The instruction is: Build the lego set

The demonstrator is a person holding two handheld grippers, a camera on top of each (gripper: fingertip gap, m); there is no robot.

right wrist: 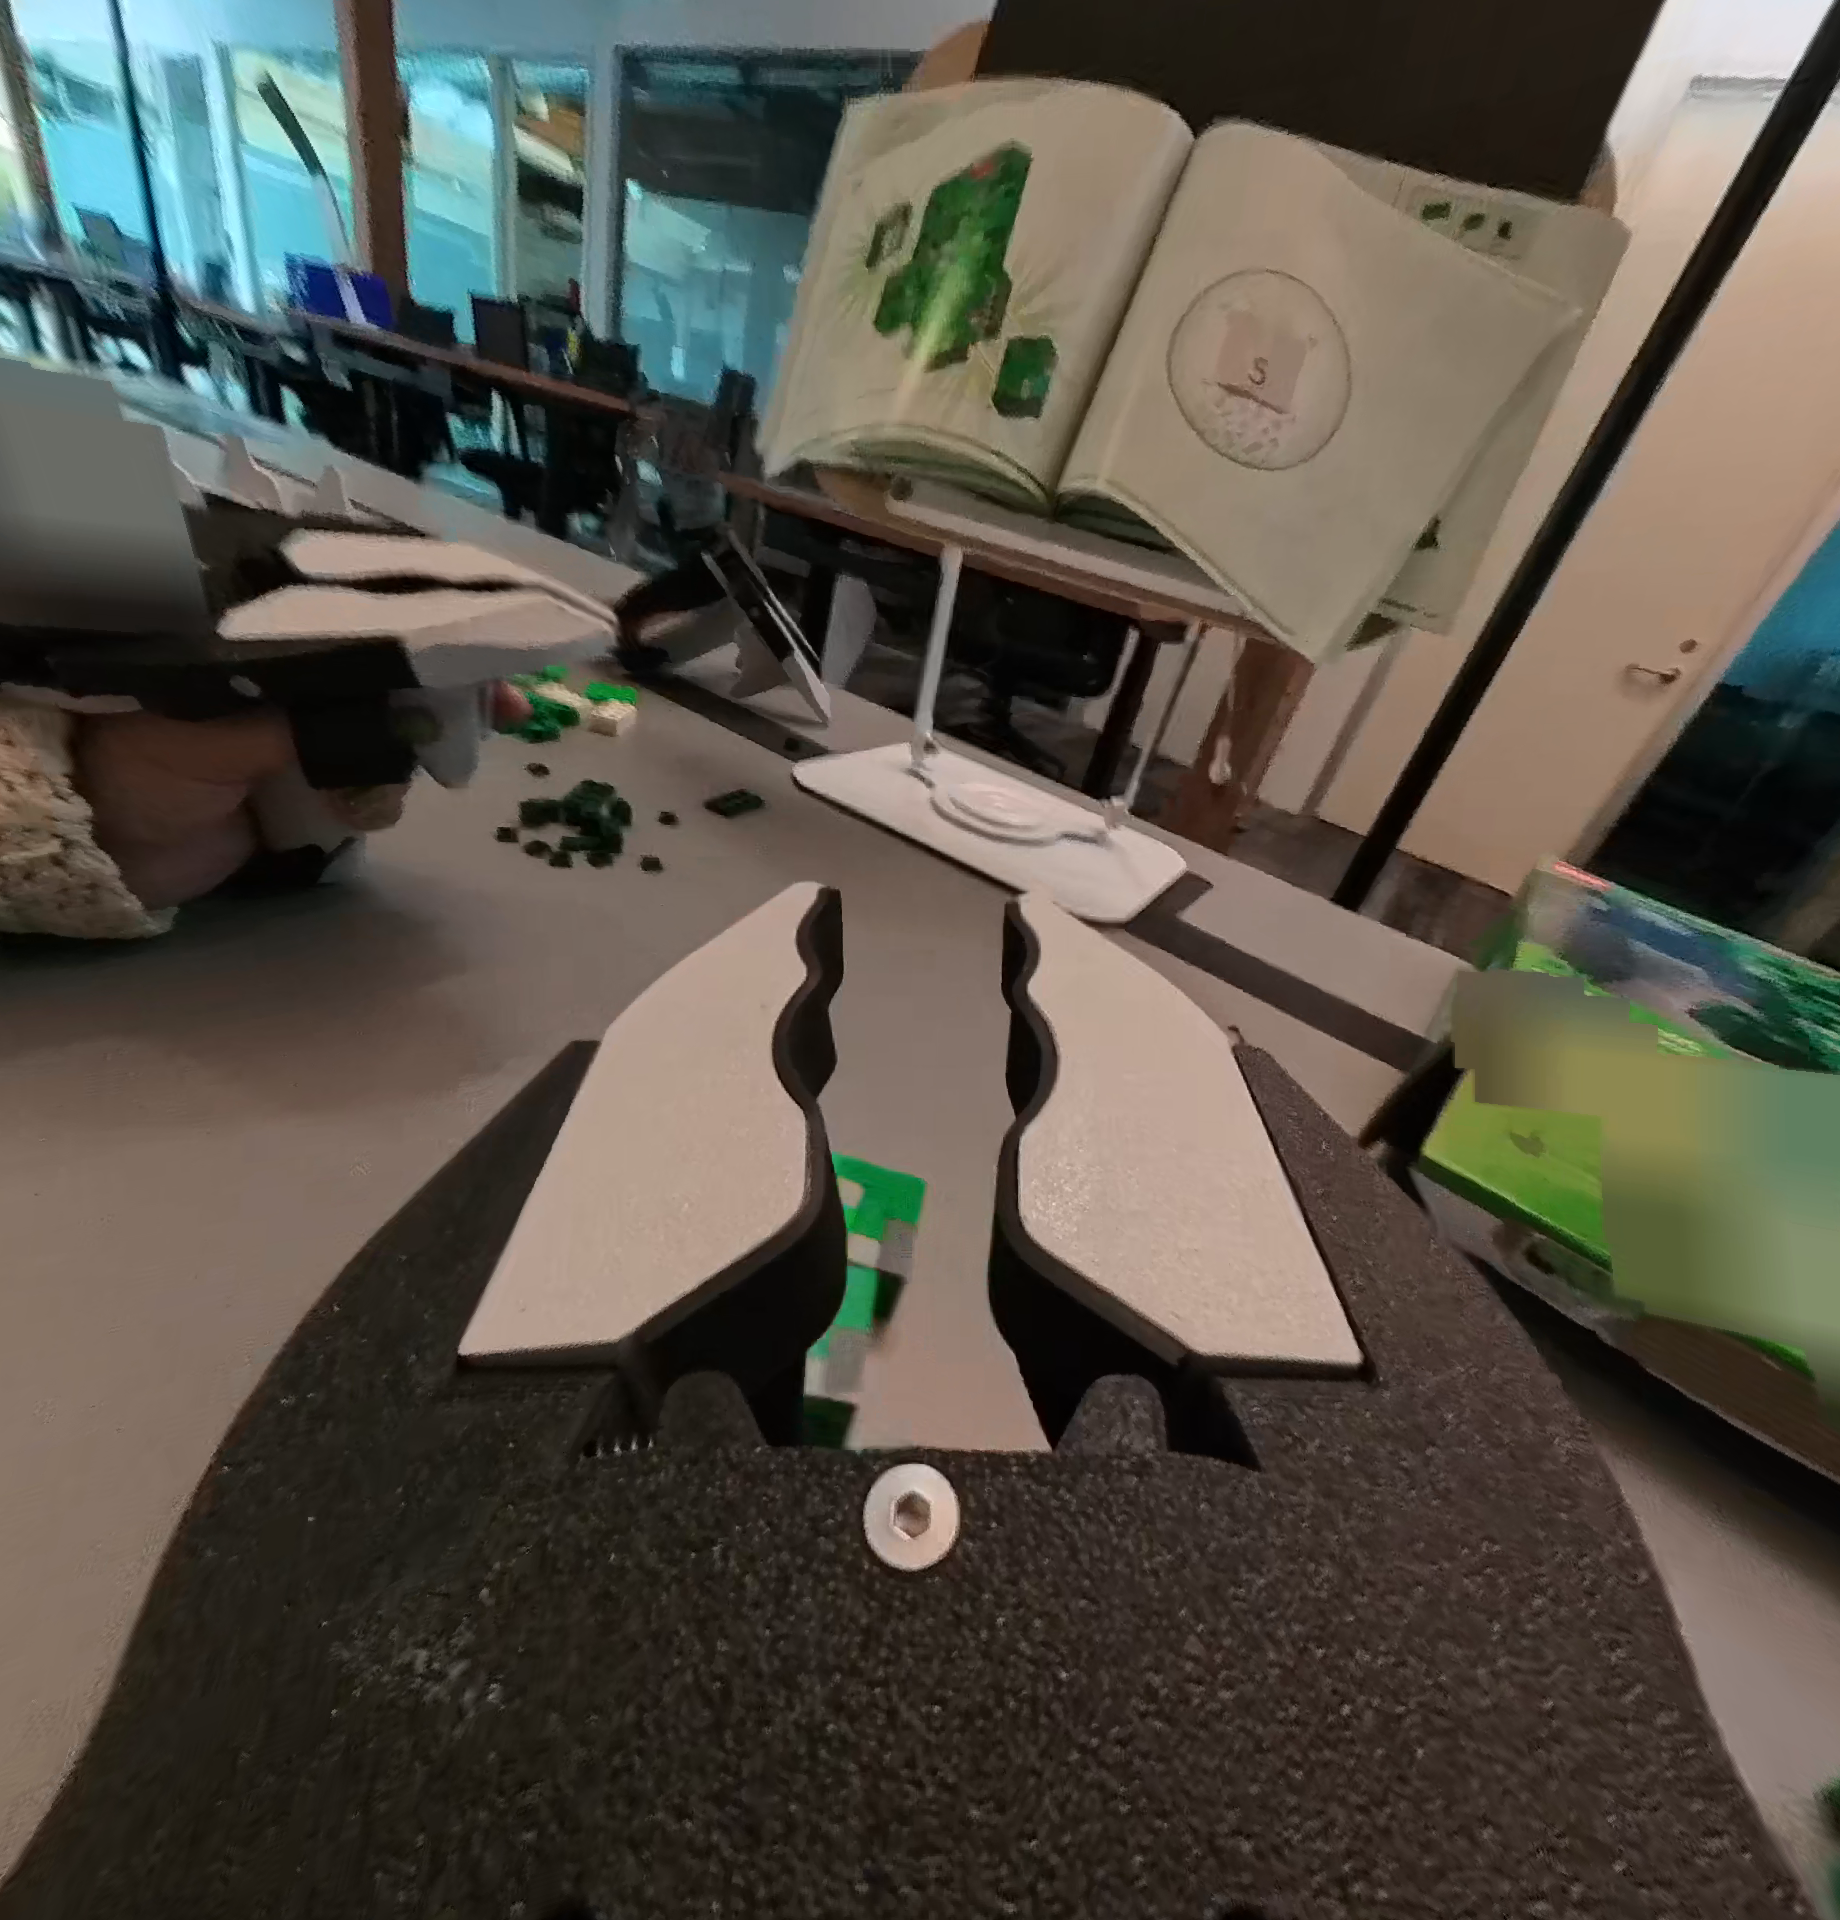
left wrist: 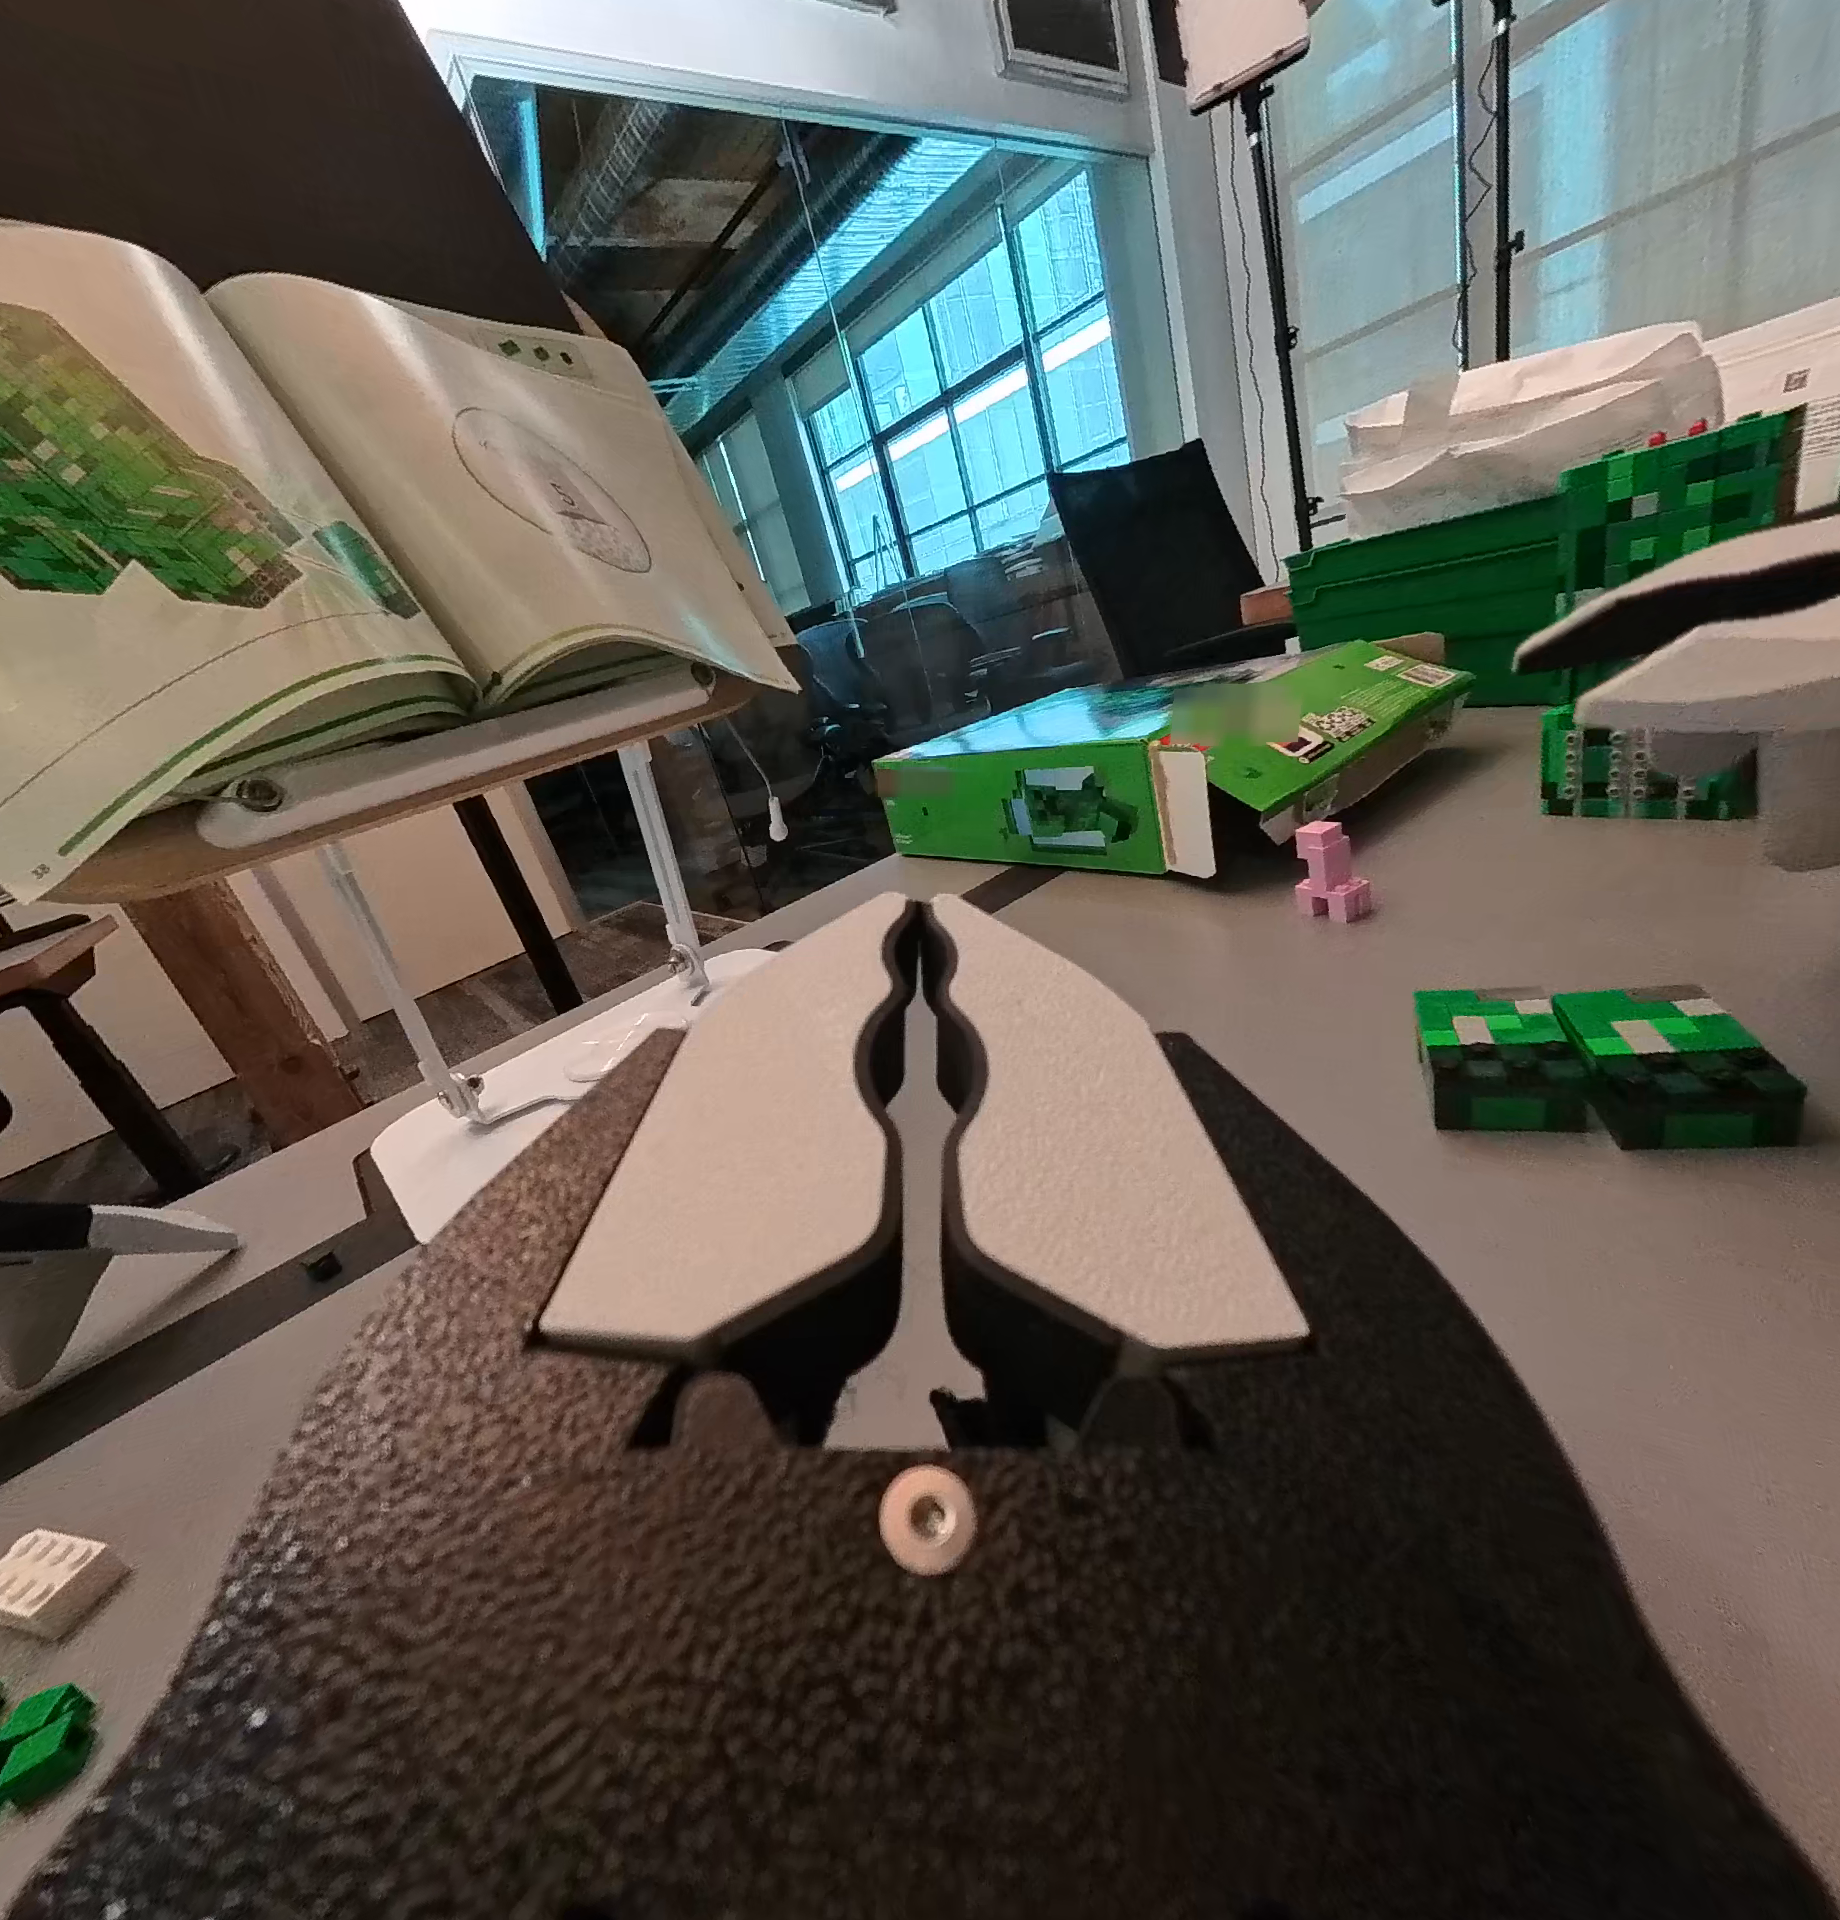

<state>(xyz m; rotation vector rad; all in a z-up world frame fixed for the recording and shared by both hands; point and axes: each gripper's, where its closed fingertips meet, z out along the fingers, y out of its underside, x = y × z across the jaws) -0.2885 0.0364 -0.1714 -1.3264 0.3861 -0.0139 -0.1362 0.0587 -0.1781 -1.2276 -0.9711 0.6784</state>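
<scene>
My left gripper (left wrist: 921,914) is shut and empty, held above the grey table (left wrist: 1311,1351). It also shows in the right wrist view (right wrist: 583,613), held by a hand. My right gripper (right wrist: 921,914) is open. A green square lego block (right wrist: 874,1236) lies on the table below it and shows between its jaws, untouched. In the left wrist view, two green square blocks (left wrist: 1498,1060) (left wrist: 1674,1070) lie side by side at the right. My right gripper (left wrist: 1550,686) hovers beyond them, near a tall green lego build (left wrist: 1674,520).
An open instruction book (left wrist: 272,499) sits on a white stand (right wrist: 999,821) at the back. A green box (left wrist: 1155,769) lies flat, with a small pink figure (left wrist: 1331,873) before it. Loose green bricks (right wrist: 583,821) lie at the left, with a white brick (left wrist: 43,1579). A green crate (left wrist: 1415,592) stands behind. The left gripper's tips are roughly 15 cm from the right gripper's.
</scene>
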